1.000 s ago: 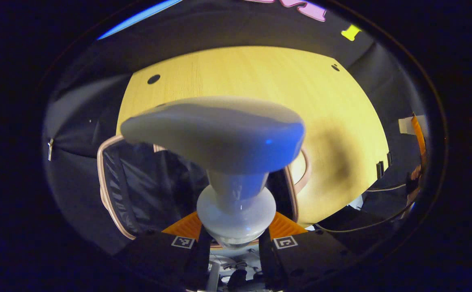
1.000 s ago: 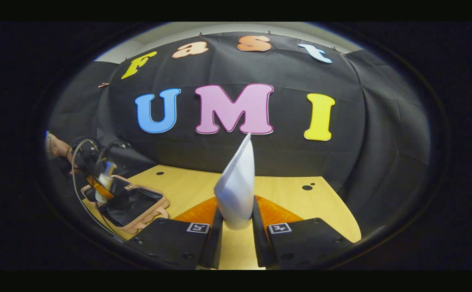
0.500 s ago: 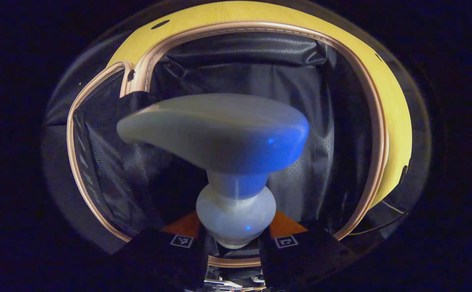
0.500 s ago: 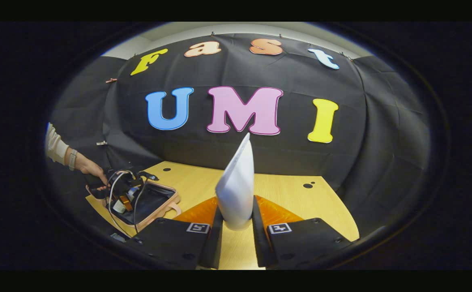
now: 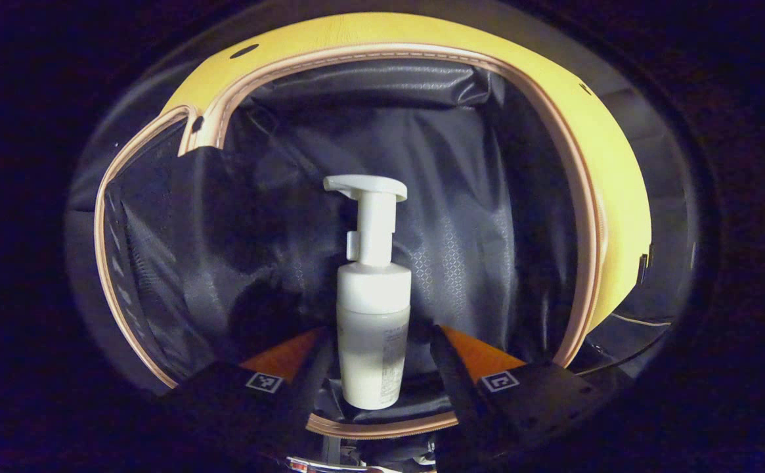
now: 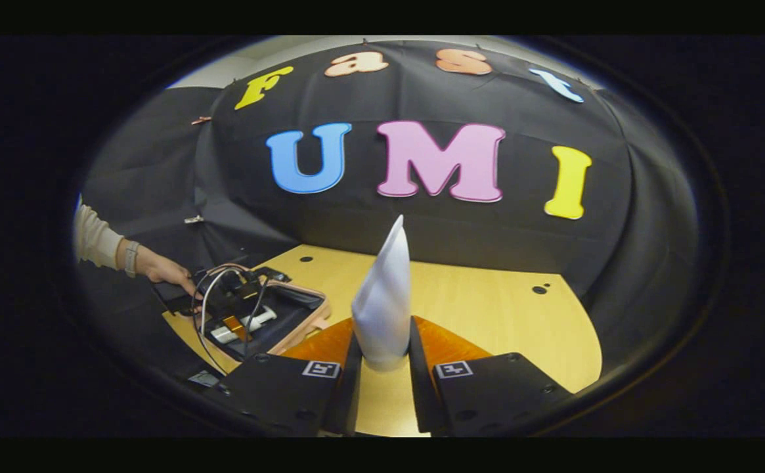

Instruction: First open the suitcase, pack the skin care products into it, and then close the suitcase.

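Packing step, suitcase already open; in the left gripper view the left gripper (image 5: 377, 368) has its fingers spread apart, the pump bottle (image 5: 373, 309) lying between them without either finger clearly pressing on it (looks released), resting on the dark lining of the suitcase (image 5: 592, 217), whose pale zip rim curves round it; beyond the rim, the wooden table (image 5: 625, 190); in the right gripper view the right gripper (image 6: 383, 368) is clenched on a white tube (image 6: 383, 295), tip pointing up, held above the table (image 6: 487, 309); farther left the suitcase (image 6: 310, 322) sits open with the bottle (image 6: 251, 325) inside and the person's hand (image 6: 162, 270) over it on the other gripper; judged next: left draws back clear of the rim, right carries the tube across and lays it beside the bottle, then lid shut.
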A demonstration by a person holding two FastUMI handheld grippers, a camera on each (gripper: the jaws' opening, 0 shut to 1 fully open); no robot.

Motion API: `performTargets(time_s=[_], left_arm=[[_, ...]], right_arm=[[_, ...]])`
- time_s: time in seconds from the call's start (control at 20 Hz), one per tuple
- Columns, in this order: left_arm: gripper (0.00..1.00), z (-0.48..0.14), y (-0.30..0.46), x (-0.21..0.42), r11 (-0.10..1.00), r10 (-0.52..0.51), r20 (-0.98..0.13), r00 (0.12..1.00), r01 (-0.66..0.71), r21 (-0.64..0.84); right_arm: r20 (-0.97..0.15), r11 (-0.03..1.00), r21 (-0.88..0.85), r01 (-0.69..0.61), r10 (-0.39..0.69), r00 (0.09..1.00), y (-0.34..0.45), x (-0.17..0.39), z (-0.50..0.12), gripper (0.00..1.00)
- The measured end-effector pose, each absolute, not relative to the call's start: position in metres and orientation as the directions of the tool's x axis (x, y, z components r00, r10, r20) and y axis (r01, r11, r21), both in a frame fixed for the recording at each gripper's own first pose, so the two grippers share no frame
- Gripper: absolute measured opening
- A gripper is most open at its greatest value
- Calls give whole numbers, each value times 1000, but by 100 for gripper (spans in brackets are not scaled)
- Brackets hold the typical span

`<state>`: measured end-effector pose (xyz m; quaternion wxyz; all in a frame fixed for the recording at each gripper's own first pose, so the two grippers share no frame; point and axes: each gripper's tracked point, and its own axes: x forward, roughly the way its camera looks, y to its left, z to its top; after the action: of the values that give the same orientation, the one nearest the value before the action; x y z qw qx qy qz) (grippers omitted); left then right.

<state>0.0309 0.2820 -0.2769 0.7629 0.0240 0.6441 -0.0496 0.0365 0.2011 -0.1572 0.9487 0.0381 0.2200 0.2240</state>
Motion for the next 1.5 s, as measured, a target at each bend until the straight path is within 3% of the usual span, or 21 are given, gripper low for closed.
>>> performTargets(time_s=[0.1, 0.3, 0.45, 0.55, 0.65, 0.9, 1.15, 1.3, 1.35, 1.4, 1.5], left_arm=[[99, -249, 279, 35, 991, -78, -957, 280, 130, -42], [98, -183, 270, 19, 961, -268, -846, 461, 186, -202], [97, -152, 307, -1, 972, -235, -791, 566, 159, -174], [97, -140, 342, -20, 985, -172, -774, 609, 112, -131], [97, -135, 375, -40, 993, -110, -762, 638, 32, -116], [97, -142, 435, -95, 967, -39, -767, 641, -168, -190], [97, -158, 467, -131, 934, 33, -783, 621, -298, -197], [97, -160, 484, -149, 910, 50, -784, 618, -352, -219], [97, -159, 484, -152, 901, 41, -779, 626, -360, -242], [98, -159, 482, -153, 894, 31, -773, 634, -364, -262], [97, -164, 482, -149, 891, 42, -769, 638, -372, -261]], right_arm=[[-416, 861, 194, -471, 506, 755, 232, 34, -159, 37], [-441, 756, 390, -526, 655, 614, 310, 29, -171, 37], [-495, 668, 548, -503, 744, 448, 375, 31, -204, 38], [-543, 617, 653, -439, 786, 296, 414, 17, -228, 37], [-574, 606, 700, -378, 792, 206, 446, 10, -251, 37], [-718, 701, 686, -193, 696, -25, 490, -15, -320, 38], [-862, 857, 506, -98, 496, -107, 495, -18, -378, 38], [-893, 894, 446, -38, 441, -93, 496, -8, -390, 38], [-899, 901, 432, -43, 427, -100, 498, -11, -392, 45], [-908, 909, 414, -53, 408, -98, 499, -14, -395, 31], [-911, 910, 411, -59, 406, -76, 501, -13, -392, 40]])
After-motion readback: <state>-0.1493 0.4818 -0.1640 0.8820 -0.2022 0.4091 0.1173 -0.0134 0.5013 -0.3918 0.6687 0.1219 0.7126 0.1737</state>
